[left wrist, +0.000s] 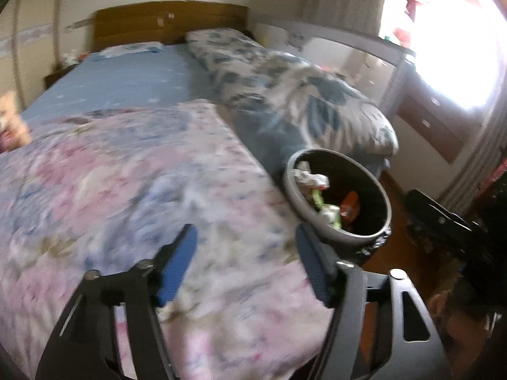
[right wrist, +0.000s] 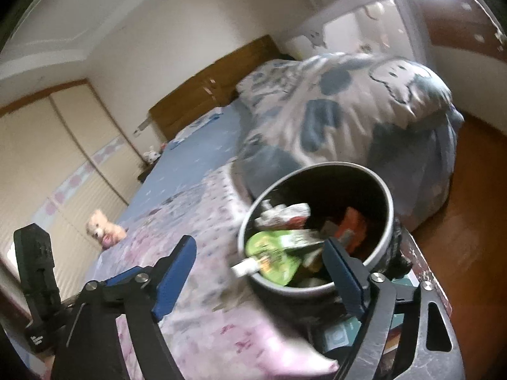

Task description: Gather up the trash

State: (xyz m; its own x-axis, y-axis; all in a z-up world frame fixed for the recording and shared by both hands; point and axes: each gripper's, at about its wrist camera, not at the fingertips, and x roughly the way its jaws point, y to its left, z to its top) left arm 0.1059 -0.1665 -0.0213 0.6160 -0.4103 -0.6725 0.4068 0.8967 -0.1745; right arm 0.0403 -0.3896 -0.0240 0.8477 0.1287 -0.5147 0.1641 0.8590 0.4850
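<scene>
The round grey trash bin (right wrist: 317, 228), full of wrappers, sits just ahead of the right claw (right wrist: 256, 272), a bit to its right, beside the pink flowery bed cover (left wrist: 126, 190). Both the right claw and the left claw (left wrist: 244, 266) are wide open and hold nothing. The right claw is much nearer to the bin.

Both wrist views over bed (left wrist: 126, 174), bin (right wrist: 317, 221)

I can't read any text from here. The green pouch (right wrist: 274, 255) in the bin (right wrist: 385, 237) carries print, but blur smears it. The black device (right wrist: 36, 288) at my left has small white lettering near its base, too tiny to read.
</scene>
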